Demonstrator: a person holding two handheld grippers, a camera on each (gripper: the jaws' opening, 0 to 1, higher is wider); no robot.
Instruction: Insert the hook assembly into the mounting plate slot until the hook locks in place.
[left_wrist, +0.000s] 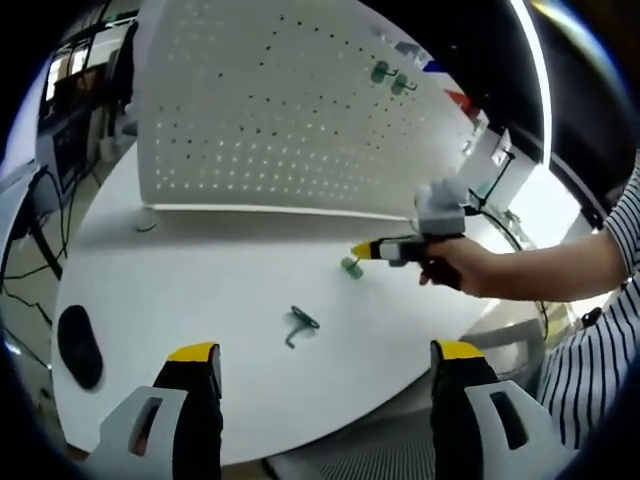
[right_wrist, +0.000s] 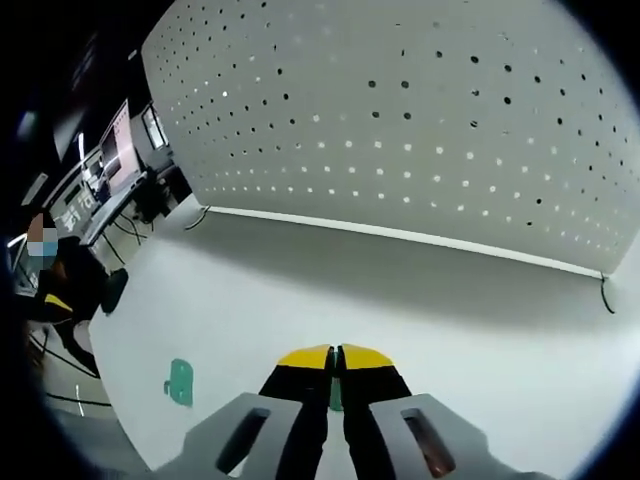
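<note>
Two fisheye views of a white round worktop (left_wrist: 200, 290) with a white pegboard (left_wrist: 260, 110) standing upright along its far side.

Left gripper view: the left hand-held gripper (left_wrist: 325, 365) had its yellow-tipped jaws wide apart, nothing between them, hovering over the near edge of the worktop. A green hook (left_wrist: 300, 325) lay loose on the worktop just ahead, roughly between the jaws. Further on, the right hand-held gripper (left_wrist: 362, 251), held by a person's hand (left_wrist: 470, 268) in a striped sleeve, had its yellow tip low over the worktop at a second small green piece (left_wrist: 351, 267) (touching or gripping it? Couldn't tell from here). Two green hooks (left_wrist: 390, 77) already hung near the top right of the pegboard. A dark oval object (left_wrist: 78, 345) sat at the left edge of the worktop.

Right gripper view: the right gripper's (right_wrist: 335, 352) jaws were pressed together; a sliver of green showed just past the tips, prob. the small piece, but whether it was pinched wasn't clear. A flat green part (right_wrist: 180, 382) lay on the worktop to the left, apart from the jaws. The pegboard holes showed close up here; the mounted hooks and loose hook did not.

Judged step: pick-up stage, approx. early in the task; no hook assembly was at the board yet. Next move would call for a firm grip, then carrying the piece to a pegboard slot.
</note>
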